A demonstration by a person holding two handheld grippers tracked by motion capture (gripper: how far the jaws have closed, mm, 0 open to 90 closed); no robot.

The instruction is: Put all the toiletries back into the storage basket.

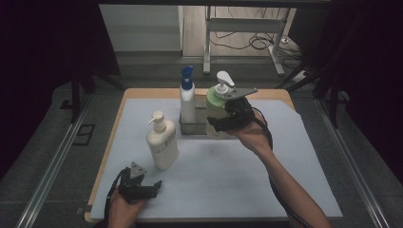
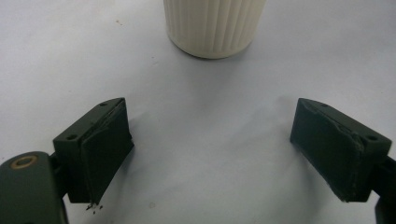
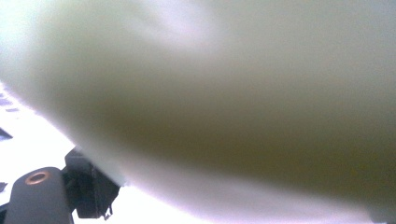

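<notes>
A pale green pump bottle [image 1: 216, 103] with a white pump head is at the back of the table, by a small metal rack [image 1: 194, 127]. My right gripper [image 1: 217, 124] is shut on its lower body from the right. In the right gripper view the bottle's wall [image 3: 224, 93] lies against the lens, and one black finger [image 3: 91, 186] presses its left side. A white bottle with a blue cap [image 1: 187, 97] stands in the rack. My left gripper [image 1: 156, 186] rests low at the front left, open and holding nothing [image 2: 210, 144]. It faces a cream pump bottle [image 1: 161, 140], whose ribbed base [image 2: 212, 23] stands ahead of it.
A pale mat [image 1: 237, 180] covers the wooden table [image 1: 119, 102]. Metal rails run along both sides on the floor. A desk frame and cables [image 1: 256, 40] lie beyond the far edge.
</notes>
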